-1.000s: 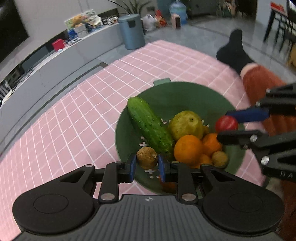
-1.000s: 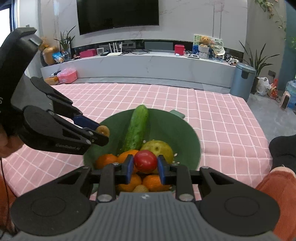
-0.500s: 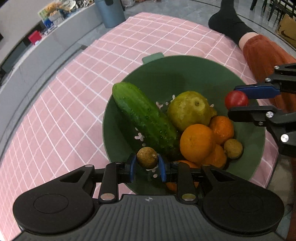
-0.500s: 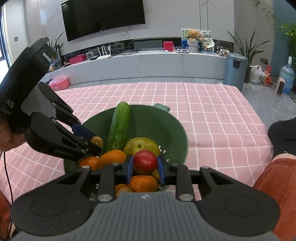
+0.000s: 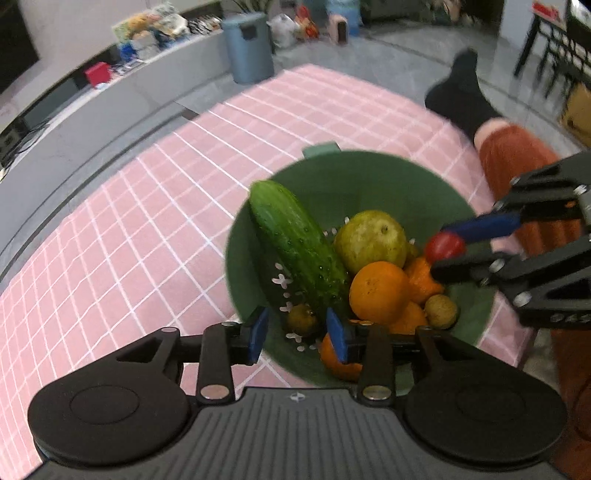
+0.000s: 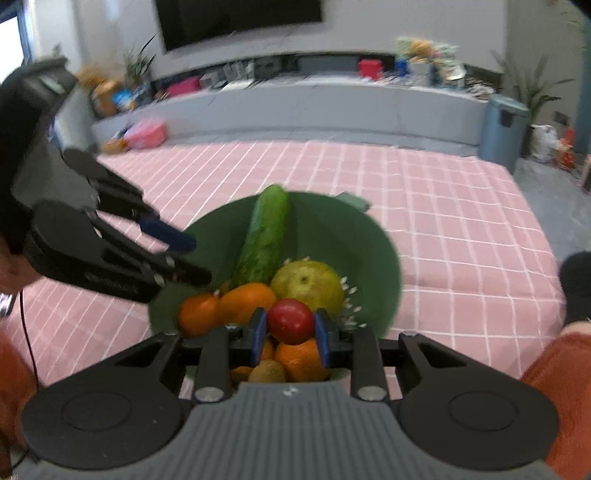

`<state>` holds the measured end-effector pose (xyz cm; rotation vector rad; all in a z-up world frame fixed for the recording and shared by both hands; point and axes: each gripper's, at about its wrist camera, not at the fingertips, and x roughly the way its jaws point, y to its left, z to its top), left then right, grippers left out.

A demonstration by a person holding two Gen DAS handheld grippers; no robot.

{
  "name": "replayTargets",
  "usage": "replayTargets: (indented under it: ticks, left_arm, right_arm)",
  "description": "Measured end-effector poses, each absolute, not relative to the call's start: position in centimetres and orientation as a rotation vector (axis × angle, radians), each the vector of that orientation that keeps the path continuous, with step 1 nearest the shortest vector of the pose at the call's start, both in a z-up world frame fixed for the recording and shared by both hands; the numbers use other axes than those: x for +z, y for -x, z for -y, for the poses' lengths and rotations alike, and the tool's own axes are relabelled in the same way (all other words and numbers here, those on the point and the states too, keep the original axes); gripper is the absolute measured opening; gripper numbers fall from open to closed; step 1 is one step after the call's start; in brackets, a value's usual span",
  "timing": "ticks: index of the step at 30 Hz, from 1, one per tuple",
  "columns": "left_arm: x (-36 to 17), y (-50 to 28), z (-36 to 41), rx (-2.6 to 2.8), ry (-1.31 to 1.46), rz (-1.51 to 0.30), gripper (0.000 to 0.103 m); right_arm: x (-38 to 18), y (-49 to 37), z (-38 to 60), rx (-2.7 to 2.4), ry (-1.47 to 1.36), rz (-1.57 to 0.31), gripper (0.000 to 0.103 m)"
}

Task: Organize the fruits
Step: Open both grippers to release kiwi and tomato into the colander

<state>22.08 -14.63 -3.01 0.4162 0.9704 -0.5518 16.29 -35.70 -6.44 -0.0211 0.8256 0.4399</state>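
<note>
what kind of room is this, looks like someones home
Most likely a living room at home: a wall-mounted television above a long low media shelf crowded with toys and boxes, potted plants, and a pedal bin beside the pink checked cloth.

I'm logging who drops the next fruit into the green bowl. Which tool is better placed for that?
Right. The right tool grips the red tomato above the green bowl. The left tool has just opened, leaving its small brown fruit in the bowl.

Matte black hand-held gripper (image 5: 297, 330) bodies, blue finger pads (image 5: 257, 335), silver screws; rust-orange trousers (image 5: 513, 155), black sock (image 5: 461, 92).
</note>
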Motion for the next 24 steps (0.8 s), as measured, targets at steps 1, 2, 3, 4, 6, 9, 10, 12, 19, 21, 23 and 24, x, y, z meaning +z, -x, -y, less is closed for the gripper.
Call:
replayTargets:
  ticks: [1,2,3,4,6,9,10,12,19,21,23,24]
  left_arm:
    - [-2.7,-21.7,14.3,-0.546,-0.394,-0.96,0.046]
    - [-2.3,-21.4,13.9,-0.528,-0.372,-0.953,0.048]
    - [-2.1,-21.1,13.6,-0.496,-0.359,-0.951,0.052]
    - [-2.0,-20.8,13.2,-0.457,-0.35,-0.95,0.053]
    - [-1.8,-20.5,12.5,-0.408,-0.323,-0.943,0.053]
    - [-1.4,-20.0,10.9,-0.383,-0.234,-0.949,0.053]
    - [-1.3,-19.8,10.4,-0.37,-0.204,-0.953,0.053]
    - [-1.4,-19.7,9.8,-0.348,-0.176,-0.962,0.053]
    - [-2.1,-18.8,8.4,-0.317,-0.136,-0.992,0.053]
    - [-2.2,-18.4,8.3,-0.32,-0.134,-0.993,0.053]
    - [-2.3,-17.9,8.1,-0.326,-0.128,-0.992,0.053]
    - [-2.3,-17.8,8.2,-0.329,-0.126,-0.992,0.053]
  right_arm:
    - [-6.4,-16.5,35.4,0.455,0.045,-0.84,0.024]
    - [-6.5,-16.9,35.0,0.472,0.075,-0.859,0.024]
    - [-6.6,-17.2,34.7,0.487,0.104,-0.88,0.024]
    - [-6.7,-17.4,34.5,0.498,0.129,-0.897,0.024]
    - [-6.9,-18.1,34.1,0.502,0.174,-0.92,0.024]
    - [-7.2,-18.8,33.8,0.517,0.209,-0.956,0.024]
    - [-7.2,-18.9,33.6,0.527,0.218,-0.963,0.024]
    - [-7.4,-19.0,33.1,0.535,0.236,-0.971,0.024]
    - [-8.1,-19.5,33.0,0.543,0.253,-1.001,0.026]
    - [-8.3,-19.7,32.9,0.545,0.261,-1.009,0.028]
    - [-8.4,-19.8,32.7,0.542,0.269,-1.011,0.028]
    - [-8.4,-19.8,32.6,0.542,0.276,-1.012,0.028]
